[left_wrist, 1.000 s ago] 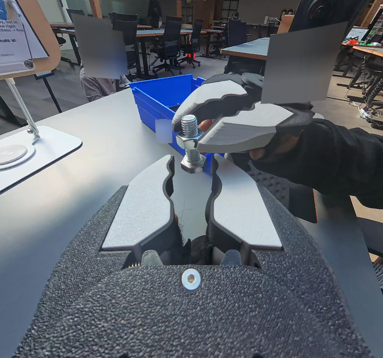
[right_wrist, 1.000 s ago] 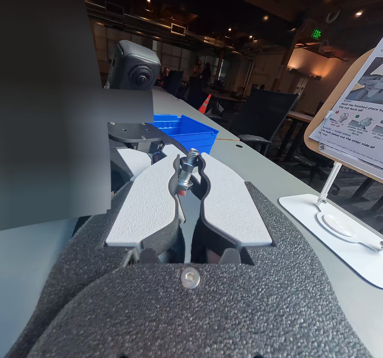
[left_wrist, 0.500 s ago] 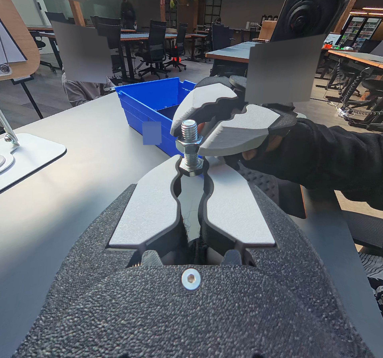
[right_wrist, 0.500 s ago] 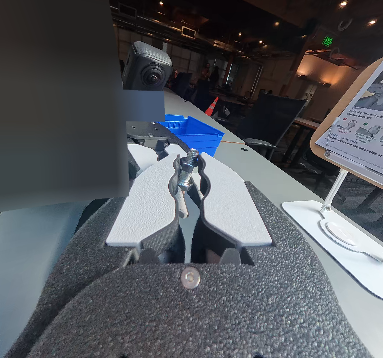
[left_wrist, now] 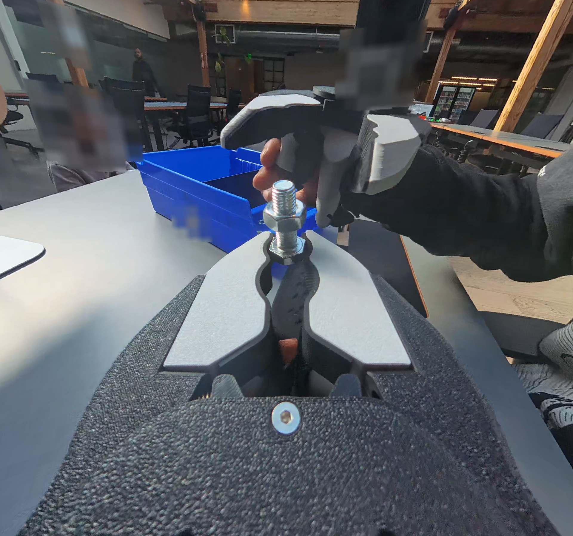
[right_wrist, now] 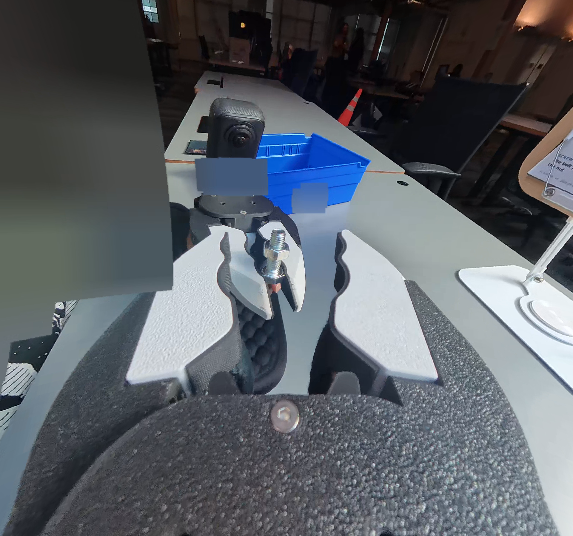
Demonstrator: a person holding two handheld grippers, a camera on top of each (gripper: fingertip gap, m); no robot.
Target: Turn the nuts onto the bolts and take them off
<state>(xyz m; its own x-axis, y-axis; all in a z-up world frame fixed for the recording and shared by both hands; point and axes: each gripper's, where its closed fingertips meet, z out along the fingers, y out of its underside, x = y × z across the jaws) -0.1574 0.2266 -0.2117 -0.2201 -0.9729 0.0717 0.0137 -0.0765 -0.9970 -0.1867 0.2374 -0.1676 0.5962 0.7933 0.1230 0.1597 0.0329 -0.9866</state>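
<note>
Fingers (left_wrist: pixel 229 298) of the left gripper (left_wrist: pixel 286 247) are closed on the hexagonal head of the bolt (left_wrist: pixel 283 208), which stands upright with its threaded end uppermost and the nut (left_wrist: pixel 284 219) seated partway down the shank, clear of the head. Right gripper (right_wrist: pixel 310 242) fingers (right_wrist: pixel 372 301) stand wide apart and hold nothing, withdrawn from the bolt on the near side in the right wrist view. Behind the bolt a blue bin (left_wrist: pixel 198 192) rests on the grey table (left_wrist: pixel 77 242); a white stand base (right_wrist: pixel 502 304) lies to the bolt's right.
</note>
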